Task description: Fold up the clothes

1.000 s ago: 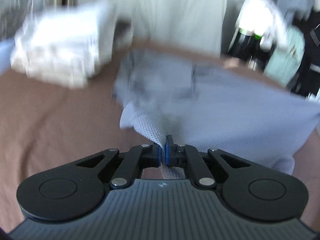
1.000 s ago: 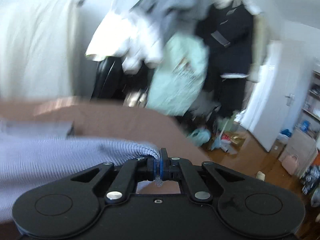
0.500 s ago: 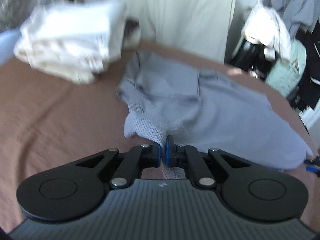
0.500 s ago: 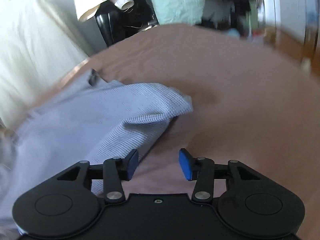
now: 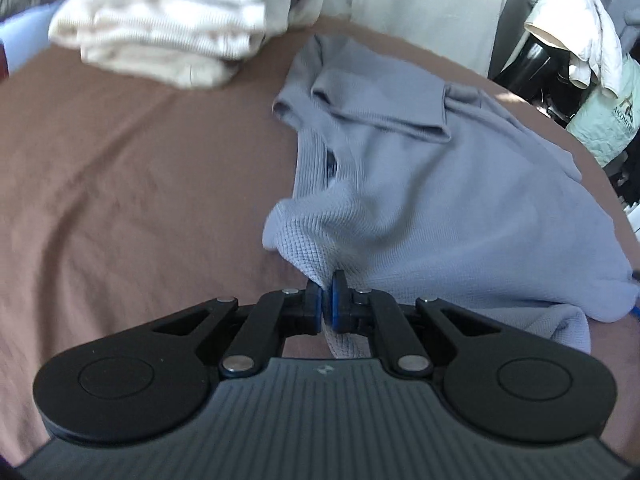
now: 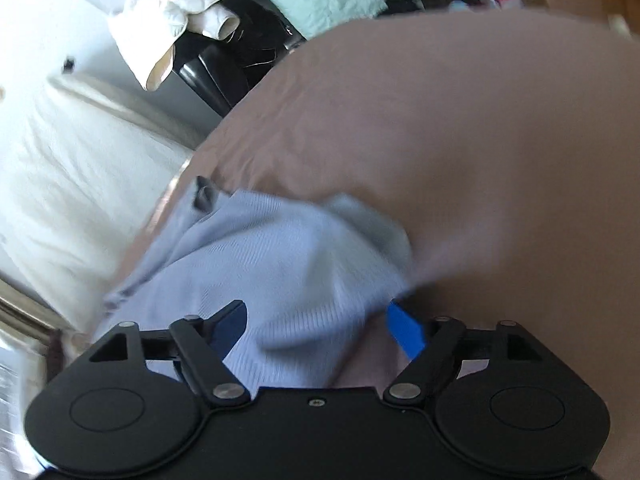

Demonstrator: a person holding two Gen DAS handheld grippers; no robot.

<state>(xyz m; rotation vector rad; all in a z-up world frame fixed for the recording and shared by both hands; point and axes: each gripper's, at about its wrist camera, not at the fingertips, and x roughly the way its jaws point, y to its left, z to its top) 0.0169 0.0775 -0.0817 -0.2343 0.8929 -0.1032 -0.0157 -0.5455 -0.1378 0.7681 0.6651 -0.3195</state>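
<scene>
The soft blue knit sweater (image 5: 460, 184) lies on the brown bed (image 5: 120, 184). The left gripper (image 5: 326, 306) pinches its near edge. The right gripper (image 6: 316, 320) is wide. It looks floppy and light, so grab corners.

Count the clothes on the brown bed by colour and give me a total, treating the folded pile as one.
Grey-blue knit shirt: 1, pinched at one corner by the left gripper
Stack of folded white and cream clothes: 1; the number of pieces inside it cannot be told
Total: 2 on the brown bed sheet
</scene>
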